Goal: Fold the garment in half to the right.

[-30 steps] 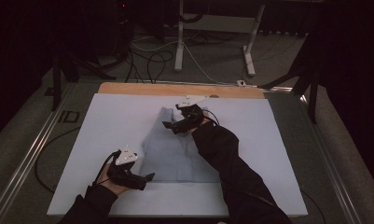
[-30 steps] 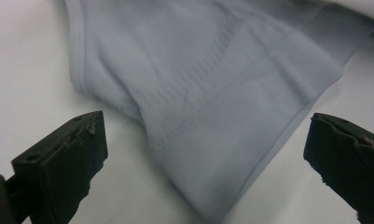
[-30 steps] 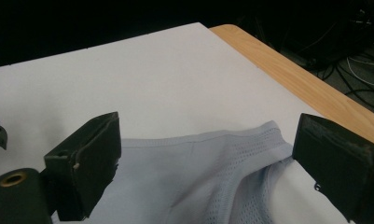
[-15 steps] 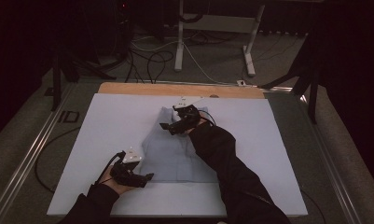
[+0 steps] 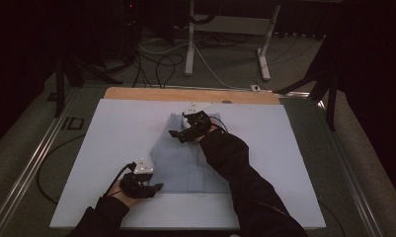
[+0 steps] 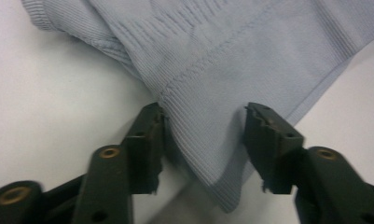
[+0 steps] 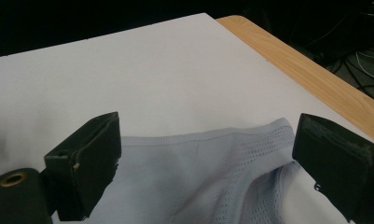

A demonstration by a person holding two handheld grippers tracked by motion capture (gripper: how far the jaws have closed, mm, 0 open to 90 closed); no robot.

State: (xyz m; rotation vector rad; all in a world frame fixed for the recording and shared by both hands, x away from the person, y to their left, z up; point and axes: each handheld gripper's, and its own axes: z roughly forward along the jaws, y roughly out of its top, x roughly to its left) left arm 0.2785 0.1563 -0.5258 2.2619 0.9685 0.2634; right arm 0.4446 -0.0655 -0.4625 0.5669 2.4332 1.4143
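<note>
My left gripper (image 6: 203, 149) jaws spread around the pale blue knit garment's (image 6: 231, 70) corner, my right gripper (image 7: 208, 163) agape above its far edge

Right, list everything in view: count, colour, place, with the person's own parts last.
garment: one, pale blue, flat mid-table
table cover: one, white, over the table
table edge: one, light wood, far side
desk legs: two, white, on the floor beyond
cables: several, dark and white, on the floor beyond
sleeves: two, black, from the bottom
left claw: one, black, open, at the garment's near left corner
right claw: one, black, open, at its far edge
</note>
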